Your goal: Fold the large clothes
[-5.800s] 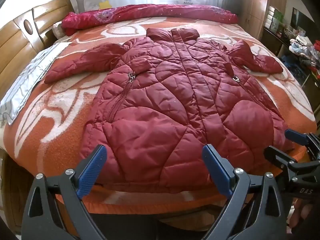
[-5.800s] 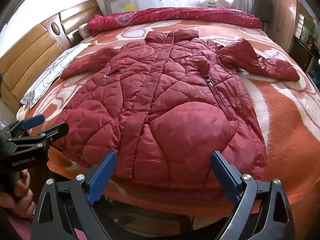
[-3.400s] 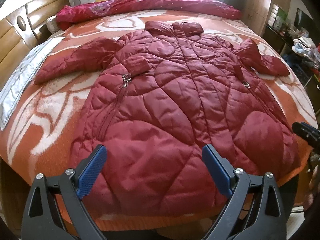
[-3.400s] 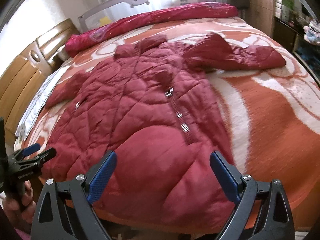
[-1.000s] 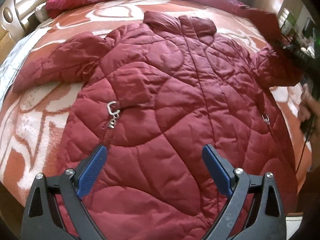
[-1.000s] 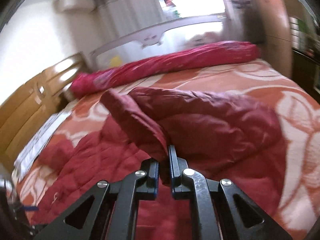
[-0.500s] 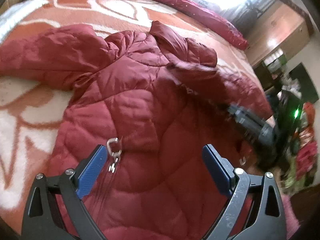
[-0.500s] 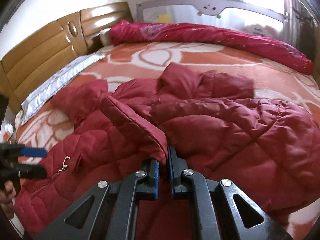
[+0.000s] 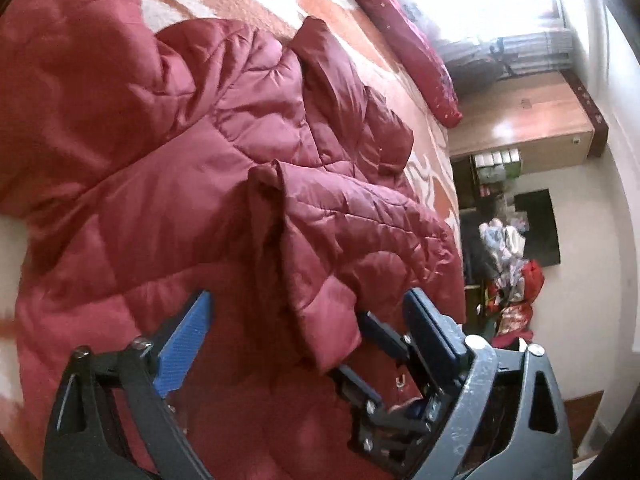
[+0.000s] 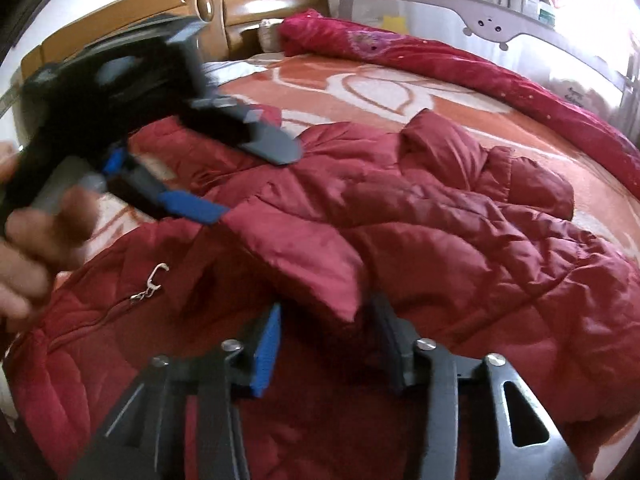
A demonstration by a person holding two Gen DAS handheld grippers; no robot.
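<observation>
**Right gripper lets go of the sleeve cuff; one sleeve folded in**

Right gripper [image 10: 326,344]: your jaws have just been opening. The sleeve cuff [image 10: 320,268] sits between and just ahead of the blue pads, but they no longer press on it. Judged released, the cuff lying on the coat's front.

Left gripper [image 9: 308,336]: jaws stand wide and have just been closing a little. Nothing gripped. In the left wrist view the folded sleeve hangs between the fingers and the right gripper's tips show just beside your right-hand finger, close enough to knock together. Your hand [image 10: 32,240] on the left gripper's handle is blurred in the right wrist view.

Red quilted coat [image 10: 460,248]: front up on the orange-and-white blanket [image 10: 360,84], collar toward the far side. Zip pull [image 10: 154,280] shows on the near chest. Right sleeve now crosses the body.

Beyond: rolled red quilt [image 10: 460,60] along the far edge, wooden headboard [image 10: 240,4] behind it.

Step in hand, as I judge it: first sleeve fold finishing. Next move calls for drawing the right gripper back clear of the cuff without dragging it, then taking the other sleeve [image 9: 72,92], spread out on the blanket, and bringing it across likewise.
</observation>
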